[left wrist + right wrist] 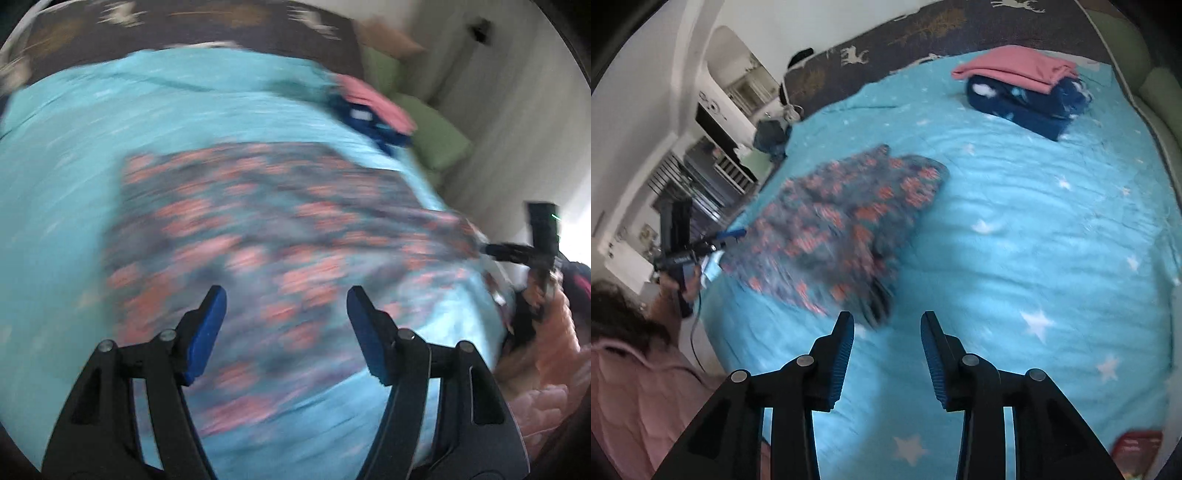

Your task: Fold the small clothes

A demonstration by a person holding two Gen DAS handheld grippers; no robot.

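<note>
At frame centre on turquoise bed (pixel 1034 221): floral garment (pixel 842 229) lay crumpled, blurred. Left gripper (pixel 286 332) jaws apart, empty, above it. Right gripper (pixel 886 354) jaws apart, empty, beside near edge. Looked soft, light, floppy; best pinched at corners. Folded stack (pixel 1023 92) upper right.

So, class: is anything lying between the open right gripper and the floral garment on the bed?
Nothing visible. Only bare turquoise star-print bedspread lies between the right gripper and the floral garment. The folded pile sits far off, near the top of the bed.
</note>
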